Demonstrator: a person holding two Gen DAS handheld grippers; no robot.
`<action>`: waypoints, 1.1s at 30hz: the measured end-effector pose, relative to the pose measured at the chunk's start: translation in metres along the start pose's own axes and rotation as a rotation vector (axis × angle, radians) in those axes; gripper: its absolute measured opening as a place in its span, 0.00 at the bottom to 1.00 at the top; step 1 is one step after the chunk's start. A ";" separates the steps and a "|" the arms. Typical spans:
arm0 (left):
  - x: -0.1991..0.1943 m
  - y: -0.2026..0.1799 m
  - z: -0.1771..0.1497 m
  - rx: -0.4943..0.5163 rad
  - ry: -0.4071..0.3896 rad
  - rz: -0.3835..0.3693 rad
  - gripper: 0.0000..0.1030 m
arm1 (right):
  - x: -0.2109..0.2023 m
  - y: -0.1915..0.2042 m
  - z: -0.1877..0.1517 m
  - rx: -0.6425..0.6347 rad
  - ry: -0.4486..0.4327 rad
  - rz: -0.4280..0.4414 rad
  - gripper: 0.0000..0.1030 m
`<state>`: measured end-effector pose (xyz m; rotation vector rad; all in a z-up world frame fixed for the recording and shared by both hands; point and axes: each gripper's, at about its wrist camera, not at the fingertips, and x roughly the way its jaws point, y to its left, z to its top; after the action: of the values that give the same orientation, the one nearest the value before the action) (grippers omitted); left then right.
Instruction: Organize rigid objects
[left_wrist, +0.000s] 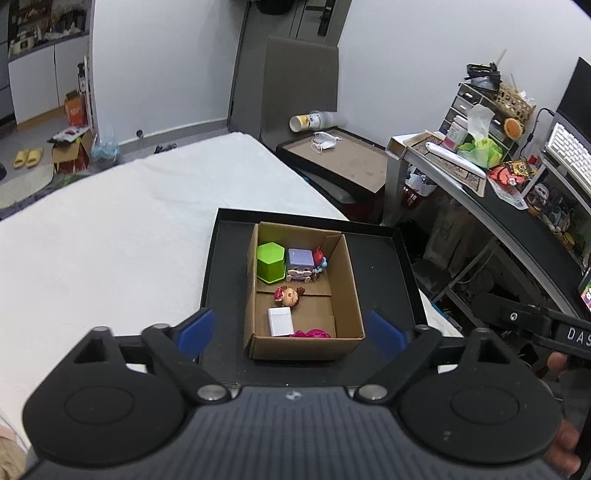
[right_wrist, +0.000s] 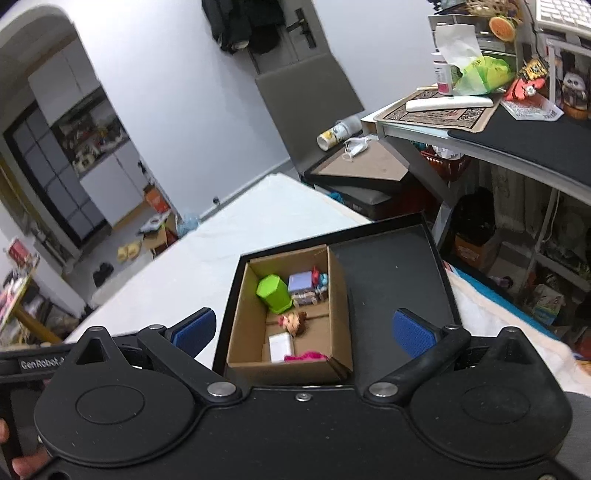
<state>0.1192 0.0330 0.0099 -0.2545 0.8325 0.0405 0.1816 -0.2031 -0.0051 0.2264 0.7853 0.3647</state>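
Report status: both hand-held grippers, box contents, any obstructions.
Left hand-held gripper open, empty. Right hand-held gripper open, empty. Cardboard box in black tray holds the toys. Nothing in the way.

On the left gripper (left_wrist: 291, 334) we see a dark grey ribbed housing flanked by two round black discs, each with a raised inner circle. Black linkage arms pivot on silver pins and carry blue pads (left_wrist: 195, 332) at their tips; triangular cut-outs mark the outer links. A small emblem sits at the housing's front edge. The right gripper (right_wrist: 304, 332) shows us the same layout with a smooth black housing, a single centre screw and textured blue pads (right_wrist: 413, 334). We read white lettering, "GenRobot", on a black bar at its left.
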 end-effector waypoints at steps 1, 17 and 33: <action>-0.005 0.000 0.000 0.006 -0.007 -0.009 0.94 | -0.005 0.000 0.000 0.004 -0.012 -0.002 1.00; -0.064 0.001 -0.022 0.018 -0.094 -0.008 0.95 | -0.069 0.026 -0.014 -0.081 -0.118 -0.050 1.00; -0.104 -0.004 -0.043 0.061 -0.166 0.017 0.95 | -0.098 0.047 -0.026 -0.172 -0.136 -0.024 1.00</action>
<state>0.0185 0.0254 0.0599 -0.1838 0.6699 0.0517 0.0879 -0.1983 0.0560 0.0797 0.6182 0.3878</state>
